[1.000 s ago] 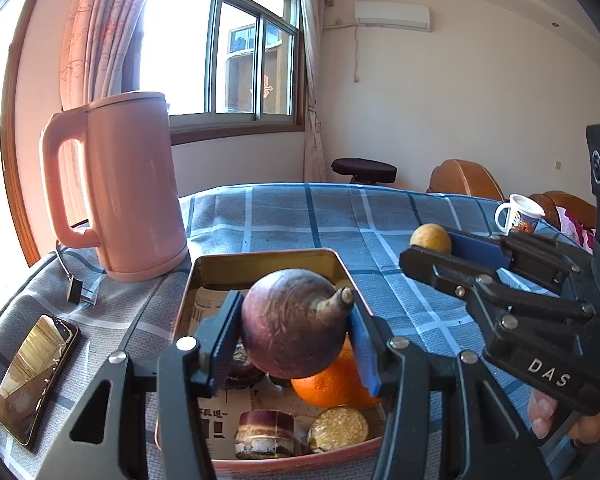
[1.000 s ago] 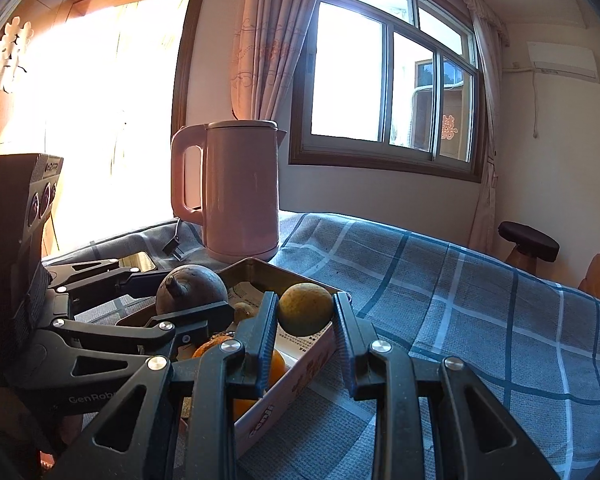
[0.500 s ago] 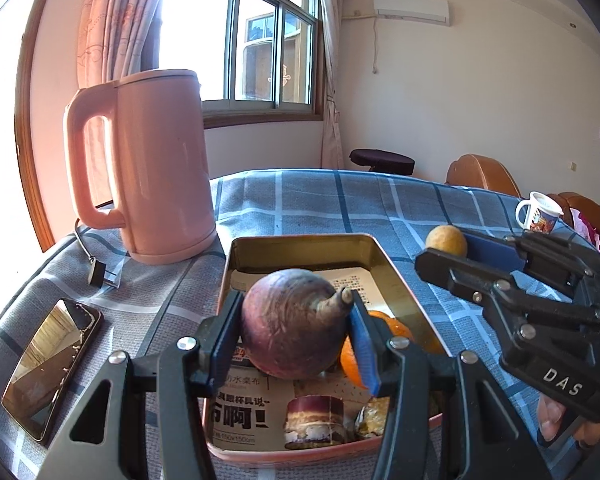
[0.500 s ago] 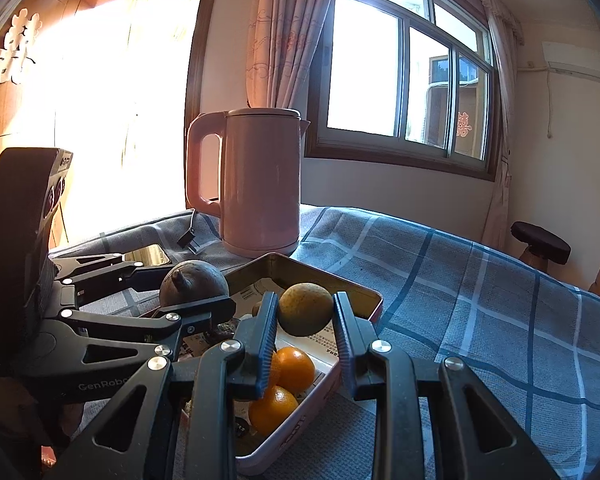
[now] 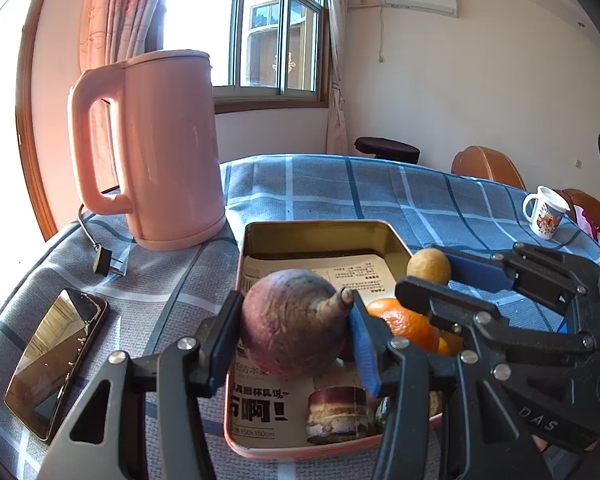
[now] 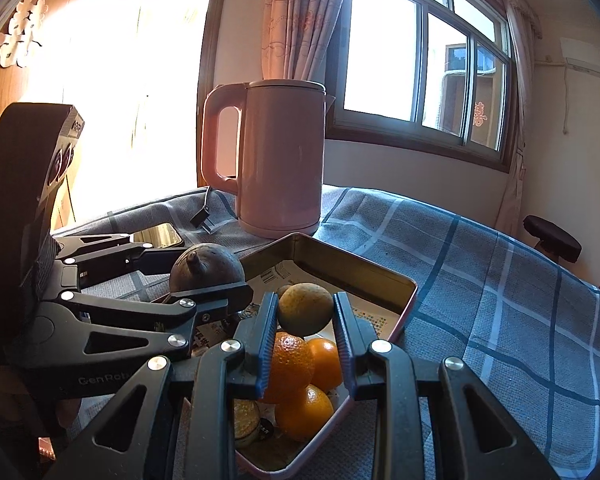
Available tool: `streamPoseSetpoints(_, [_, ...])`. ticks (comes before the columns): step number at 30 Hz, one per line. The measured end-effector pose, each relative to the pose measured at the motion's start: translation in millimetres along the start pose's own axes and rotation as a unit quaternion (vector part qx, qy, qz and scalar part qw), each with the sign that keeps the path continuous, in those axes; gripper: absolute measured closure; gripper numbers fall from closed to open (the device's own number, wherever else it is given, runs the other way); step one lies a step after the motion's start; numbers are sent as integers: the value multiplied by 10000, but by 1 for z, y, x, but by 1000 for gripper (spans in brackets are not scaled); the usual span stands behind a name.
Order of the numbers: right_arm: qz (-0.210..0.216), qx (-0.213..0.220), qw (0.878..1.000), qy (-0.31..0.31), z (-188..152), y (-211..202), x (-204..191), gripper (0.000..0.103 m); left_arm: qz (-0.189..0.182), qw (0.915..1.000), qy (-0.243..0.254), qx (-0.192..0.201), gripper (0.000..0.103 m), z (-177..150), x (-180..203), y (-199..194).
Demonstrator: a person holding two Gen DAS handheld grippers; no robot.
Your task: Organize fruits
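My left gripper (image 5: 294, 338) is shut on a round purple fruit (image 5: 292, 324) with a short stem and holds it above the near end of a pink metal tin (image 5: 320, 229) lined with newspaper. My right gripper (image 6: 305, 332) is shut on a small yellow-green fruit (image 6: 305, 308) and holds it over the same tin (image 6: 404, 308). Oranges (image 6: 296, 364) lie in the tin under it, also seen in the left wrist view (image 5: 404, 322). Each gripper shows in the other's view, the right (image 5: 428, 276) and the left (image 6: 208, 272).
A tall pink kettle (image 5: 160, 148) with a cord and plug (image 5: 102, 260) stands left of the tin on the blue checked tablecloth (image 5: 340, 188). A phone (image 5: 56, 364) lies at the near left. A white mug (image 5: 544, 212) stands far right. Chairs stand behind the table.
Both grippers have moved further over the tin with their fruits still held. The kettle and tin look nearer and shifted right in both views.
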State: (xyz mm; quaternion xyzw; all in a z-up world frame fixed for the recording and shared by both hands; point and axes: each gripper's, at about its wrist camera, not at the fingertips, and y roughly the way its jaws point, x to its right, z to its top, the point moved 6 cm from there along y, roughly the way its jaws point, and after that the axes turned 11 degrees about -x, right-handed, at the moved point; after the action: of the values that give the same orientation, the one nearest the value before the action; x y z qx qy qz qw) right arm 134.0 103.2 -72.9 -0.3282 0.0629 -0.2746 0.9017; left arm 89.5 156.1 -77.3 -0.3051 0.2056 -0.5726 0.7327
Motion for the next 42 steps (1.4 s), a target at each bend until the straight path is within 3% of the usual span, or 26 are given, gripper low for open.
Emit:
streamPoseSetpoints(8, [113,-299,9995,-42,-4,9,-4,73,-27,9999,-3,-167,50,-3,-3,4])
streamPoseSetpoints(12, [228,-325,9992,38,-5,10,-2,73,40,9999,19,-113,42,-4,-3,1])
streamPoseSetpoints(15, [198,-317,9993,55,-7,7,-2,60,83,9999,-59,-36,39,-5,-8,-3])
streamPoseSetpoints(17, [247,-272,9993,50,-9,3,-2,39,61,9999,-118,18,34,-5,-11,-7])
streamPoseSetpoints(19, [171,-121,9998,46,-8,-3,-3,33,58,9998,-163,96,28,-4,-13,-11])
streamPoseSetpoints(29, [-21,65,10000,58,-11,-17,-2,33,-97,9987,-93,483,25,1,-4,-35])
streamPoseSetpoints(33, [-204,176,9995,132,-12,-24,4,33,-123,9980,-46,614,19,4,1,-44])
streamPoseSetpoints(42, [-476,303,9979,320,-15,-34,20,33,-62,9976,-28,684,13,6,6,-48])
